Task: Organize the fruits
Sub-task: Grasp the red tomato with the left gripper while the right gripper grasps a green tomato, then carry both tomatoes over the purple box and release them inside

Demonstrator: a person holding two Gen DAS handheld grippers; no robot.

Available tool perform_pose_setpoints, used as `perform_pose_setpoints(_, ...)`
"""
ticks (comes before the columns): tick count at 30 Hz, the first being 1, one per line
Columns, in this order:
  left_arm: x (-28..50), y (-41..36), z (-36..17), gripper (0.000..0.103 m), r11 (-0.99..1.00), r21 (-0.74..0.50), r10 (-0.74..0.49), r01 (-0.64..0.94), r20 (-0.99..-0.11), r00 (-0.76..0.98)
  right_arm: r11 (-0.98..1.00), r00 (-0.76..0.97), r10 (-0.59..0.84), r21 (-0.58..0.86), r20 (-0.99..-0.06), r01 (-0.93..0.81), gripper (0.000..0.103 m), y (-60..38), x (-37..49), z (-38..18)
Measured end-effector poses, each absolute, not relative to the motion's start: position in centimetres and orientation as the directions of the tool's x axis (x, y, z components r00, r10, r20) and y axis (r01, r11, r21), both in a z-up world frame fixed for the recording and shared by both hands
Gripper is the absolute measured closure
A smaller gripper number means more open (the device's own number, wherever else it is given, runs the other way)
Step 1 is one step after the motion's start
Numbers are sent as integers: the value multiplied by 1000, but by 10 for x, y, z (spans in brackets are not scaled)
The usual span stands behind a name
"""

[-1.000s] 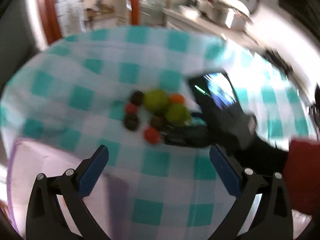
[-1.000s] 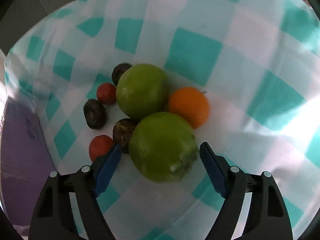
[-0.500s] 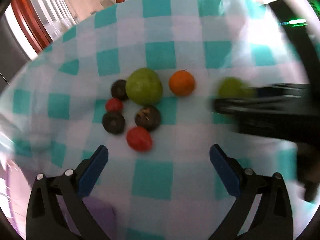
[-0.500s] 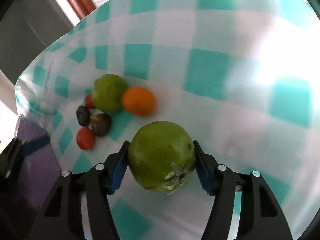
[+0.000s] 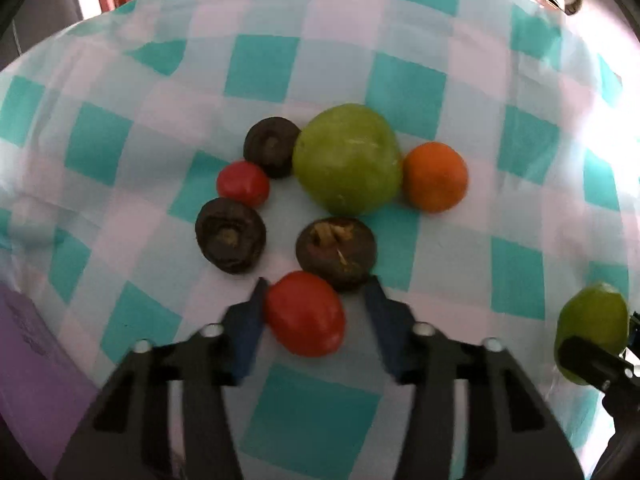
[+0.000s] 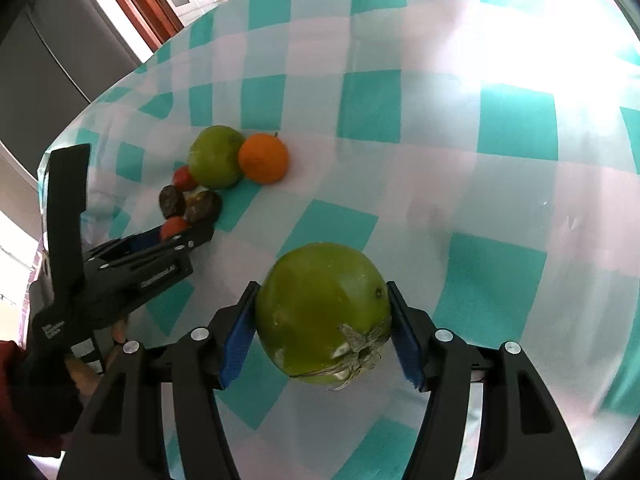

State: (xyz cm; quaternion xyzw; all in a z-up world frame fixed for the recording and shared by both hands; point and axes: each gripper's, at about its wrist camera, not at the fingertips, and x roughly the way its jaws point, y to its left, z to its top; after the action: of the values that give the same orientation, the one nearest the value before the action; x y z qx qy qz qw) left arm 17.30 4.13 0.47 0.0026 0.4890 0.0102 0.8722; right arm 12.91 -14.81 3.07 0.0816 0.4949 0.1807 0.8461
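Right gripper (image 6: pixel 320 332): fingers clamped on a large green fruit (image 6: pixel 323 312), blue pads bearing on its two flanks, dried calyx facing the camera; fruit held clear of the checked tabletop (image 6: pixel 500 184), well apart from the remaining pile. Left gripper (image 5: pixel 314 316): fingers set narrow around a small red tomato (image 5: pixel 305 314); the left pad touches or nearly touches the skin, a gap shows at the right pad; grip judged not yet closed.

Remaining pile on the tabletop: second green fruit (image 5: pixel 347 159) touching an orange citrus (image 5: pixel 435 177) on one side and a dark brown wrinkled fruit (image 5: pixel 272 152) on the other; a further small red tomato (image 5: pixel 243 184) just beside that; two more dark fruits (image 5: pixel 230 235) (image 5: pixel 336 254), the latter just beyond the tomato in the left fingers. A purple surface (image 5: pixel 28 344) lies at the tabletop's near left edge; its purpose cannot be told.

Handling, by judgement: green fruit firm, smooth, fairly heavy for the span; hold across the widest girth as now, since the rounded skin may slip. Tomato light, thin-skinned, easily bruised; take across its middle with gentle closure. Risk: the neighbouring dark fruit may be nudged by the right finger.
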Motion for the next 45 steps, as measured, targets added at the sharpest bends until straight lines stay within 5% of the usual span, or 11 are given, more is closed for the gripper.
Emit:
perform_pose_setpoints(10,134,34,81,68,990,-87,-136,112,-817,560,946,423,317,251,-849,-206,42,-141,110,59)
perform_pose_setpoints(26,-46,63,293,68,995,38,-41,87,-658,752,894,588,353,78,-727,-440,42,-98,-18,289)
perform_pose_setpoints(45,-228,140,354,68,998,40,-22,52,-547,837,854,690,396,-33,-606,-519,42,-104,-192,361)
